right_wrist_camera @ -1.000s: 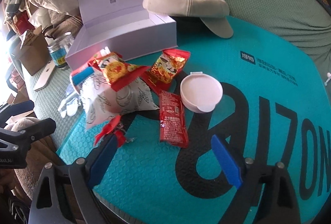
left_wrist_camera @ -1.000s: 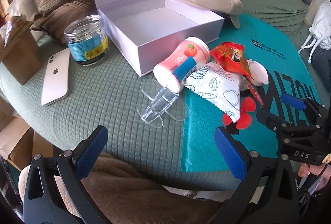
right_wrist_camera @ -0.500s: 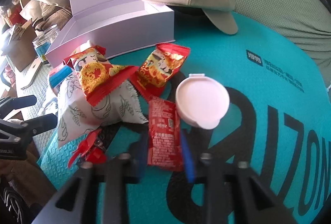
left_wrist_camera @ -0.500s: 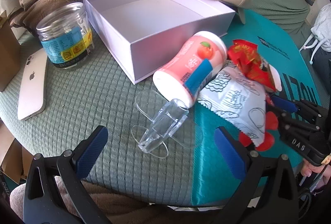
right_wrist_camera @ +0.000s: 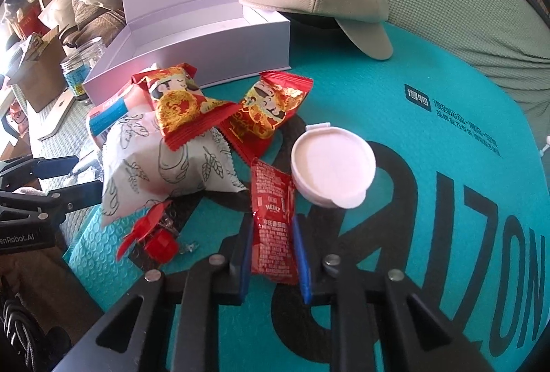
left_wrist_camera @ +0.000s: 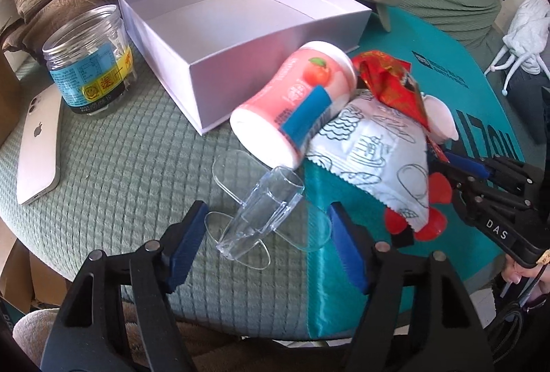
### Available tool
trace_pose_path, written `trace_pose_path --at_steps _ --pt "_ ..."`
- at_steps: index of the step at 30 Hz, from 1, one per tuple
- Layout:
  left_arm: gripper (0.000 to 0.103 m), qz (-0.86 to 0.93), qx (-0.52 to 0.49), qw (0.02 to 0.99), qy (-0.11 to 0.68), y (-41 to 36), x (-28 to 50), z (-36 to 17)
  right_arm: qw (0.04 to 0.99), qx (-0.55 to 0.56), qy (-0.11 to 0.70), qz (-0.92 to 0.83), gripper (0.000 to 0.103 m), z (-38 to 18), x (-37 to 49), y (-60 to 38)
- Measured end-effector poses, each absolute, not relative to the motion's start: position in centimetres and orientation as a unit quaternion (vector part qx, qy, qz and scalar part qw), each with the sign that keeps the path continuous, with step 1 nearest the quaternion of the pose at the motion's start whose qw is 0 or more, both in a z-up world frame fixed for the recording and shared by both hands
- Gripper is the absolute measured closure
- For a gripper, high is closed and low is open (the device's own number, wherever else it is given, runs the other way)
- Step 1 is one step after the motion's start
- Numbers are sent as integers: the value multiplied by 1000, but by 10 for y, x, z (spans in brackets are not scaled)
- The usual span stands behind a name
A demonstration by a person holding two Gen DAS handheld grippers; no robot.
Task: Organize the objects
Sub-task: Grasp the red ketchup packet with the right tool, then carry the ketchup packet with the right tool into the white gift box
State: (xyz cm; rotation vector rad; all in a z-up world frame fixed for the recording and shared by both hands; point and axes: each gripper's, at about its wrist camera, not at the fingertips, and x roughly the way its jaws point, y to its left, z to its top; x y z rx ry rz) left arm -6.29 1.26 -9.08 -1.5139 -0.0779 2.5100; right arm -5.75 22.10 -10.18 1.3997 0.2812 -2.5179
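Under the left wrist camera, the left gripper [left_wrist_camera: 266, 234] has just been closing; its half-open blue pads flank a clear plastic stand [left_wrist_camera: 261, 217] without touching it. From the right wrist view, the right gripper [right_wrist_camera: 271, 255], likewise closing, pinches a red "HEINZ" sachet [right_wrist_camera: 273, 217] beside 1 round white lid [right_wrist_camera: 331, 166].

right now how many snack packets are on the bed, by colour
red and gold packets: 2
white patterned packet: 1
red ketchup sachet: 1
total: 4
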Motion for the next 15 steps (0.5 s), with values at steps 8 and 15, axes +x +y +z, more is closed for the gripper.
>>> trace_pose_path --at_steps 8,15 --pt "33 861 -501 89 -24 23 -59 -74 131 476 94 -865 91 -96 -44 223" --pt "33 869 -486 83 -22 25 -50 -58 143 466 82 -869 95 -84 -31 226"
